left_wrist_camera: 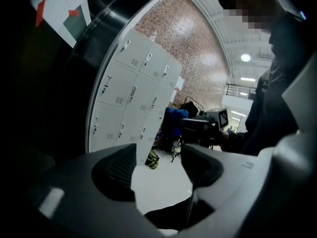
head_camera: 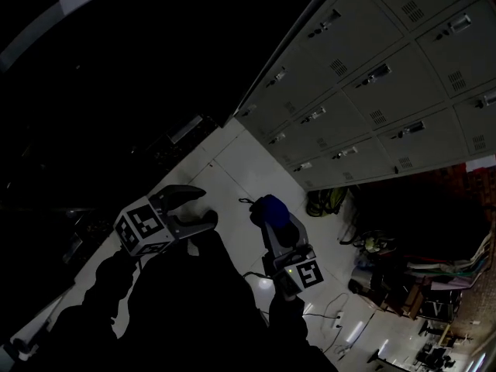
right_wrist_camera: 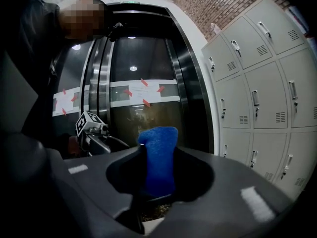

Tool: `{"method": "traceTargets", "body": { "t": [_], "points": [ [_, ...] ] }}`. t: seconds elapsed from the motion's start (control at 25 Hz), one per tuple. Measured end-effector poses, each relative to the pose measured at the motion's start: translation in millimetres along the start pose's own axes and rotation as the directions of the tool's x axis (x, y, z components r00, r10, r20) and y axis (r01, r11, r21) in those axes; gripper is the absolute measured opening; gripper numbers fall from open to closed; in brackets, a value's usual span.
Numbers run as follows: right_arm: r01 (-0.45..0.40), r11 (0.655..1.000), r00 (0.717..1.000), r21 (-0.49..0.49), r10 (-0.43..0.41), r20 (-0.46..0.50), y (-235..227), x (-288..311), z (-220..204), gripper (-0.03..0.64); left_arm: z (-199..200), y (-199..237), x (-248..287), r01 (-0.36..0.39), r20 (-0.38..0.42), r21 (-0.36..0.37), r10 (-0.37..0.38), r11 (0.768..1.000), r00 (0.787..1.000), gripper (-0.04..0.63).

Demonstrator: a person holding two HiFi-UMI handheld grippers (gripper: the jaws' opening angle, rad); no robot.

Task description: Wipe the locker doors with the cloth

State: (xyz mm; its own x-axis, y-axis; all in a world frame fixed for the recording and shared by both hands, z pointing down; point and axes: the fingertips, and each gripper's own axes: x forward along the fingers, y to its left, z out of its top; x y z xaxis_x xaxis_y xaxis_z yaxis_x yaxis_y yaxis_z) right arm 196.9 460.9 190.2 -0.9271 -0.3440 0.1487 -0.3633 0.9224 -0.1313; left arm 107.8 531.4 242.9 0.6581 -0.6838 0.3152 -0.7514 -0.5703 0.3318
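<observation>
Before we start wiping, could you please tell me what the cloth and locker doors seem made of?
The cloth, clamped in the right gripper, looks like blue microfibre or terry: fuzzy, matte nap. The locker doors look like grey painted sheet metal: smooth faces, punched vent slots, metal handles.

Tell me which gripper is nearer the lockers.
Right. The right gripper, shut on the blue cloth, is on the side of the lockers but short of them. The left gripper, open and empty, sits farther off across the floor.

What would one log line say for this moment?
right claw: shut on cloth | left claw: open, empty | lockers: not touched
</observation>
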Motion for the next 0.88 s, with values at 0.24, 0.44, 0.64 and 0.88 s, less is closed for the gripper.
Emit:
{"method": "traceTargets", "body": {
  "t": [0.24,0.44,0.64,0.88],
  "points": [
    [0.034,0.999,0.999,0.025,-0.034,0.008,-58,42,0,0.123,26,56,37,0.034,-0.028,0.014,-0.034,0.999,0.999,0.264],
    [0.046,0.999,0.999,0.020,-0.047,0.012,-124,93,14,0.123,67,123,87,0.057,-0.052,0.017,-0.056,0.998,0.997,0.264],
    [0.054,0.998,0.998,0.031,-0.055,0.034,-196,132,43,0.123,125,174,146,0.100,-0.080,0.048,-0.096,0.994,0.992,0.264],
    [0.077,0.996,0.996,0.054,-0.079,0.041,-264,171,59,0.123,162,222,196,0.132,-0.102,0.041,-0.127,0.990,0.987,0.264]
  ]
}}
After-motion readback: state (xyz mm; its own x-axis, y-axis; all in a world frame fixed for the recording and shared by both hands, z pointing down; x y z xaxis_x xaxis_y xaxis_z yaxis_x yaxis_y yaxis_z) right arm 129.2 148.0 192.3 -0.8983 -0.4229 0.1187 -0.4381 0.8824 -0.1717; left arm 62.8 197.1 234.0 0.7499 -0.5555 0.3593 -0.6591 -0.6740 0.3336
